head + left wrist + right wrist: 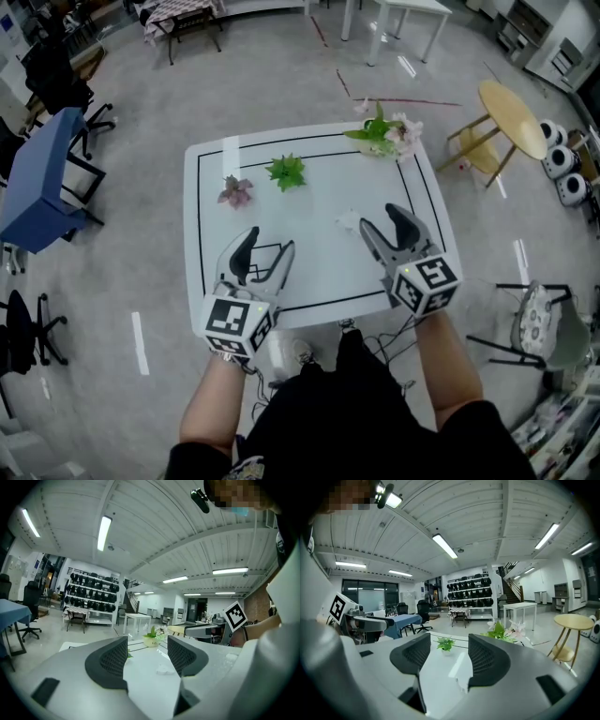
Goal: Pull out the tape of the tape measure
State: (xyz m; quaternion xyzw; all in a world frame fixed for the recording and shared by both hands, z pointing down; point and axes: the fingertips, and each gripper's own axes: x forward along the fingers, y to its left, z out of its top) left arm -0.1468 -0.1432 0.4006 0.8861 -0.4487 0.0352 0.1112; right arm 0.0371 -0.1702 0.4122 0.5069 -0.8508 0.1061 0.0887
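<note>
White table (319,272) with black lines sits in front of the person. Near its middle lies a small pale thing (348,222). I think it is the tape measure, but it is too small to be sure. The right gripper (378,217) is just beside it, on its right, with jaws wide apart and nothing in them. The left gripper (270,242) is nearer and more to the left, apart from the pale thing. Its jaws are apart and empty too. At the far side stand a pink plant (234,191), a green plant (286,172) and a flower pot (384,137). No tape is out yet, so this looks like the reaching step. Next, one gripper must hold the case still. The other must pinch the little tape end and pull.
</note>
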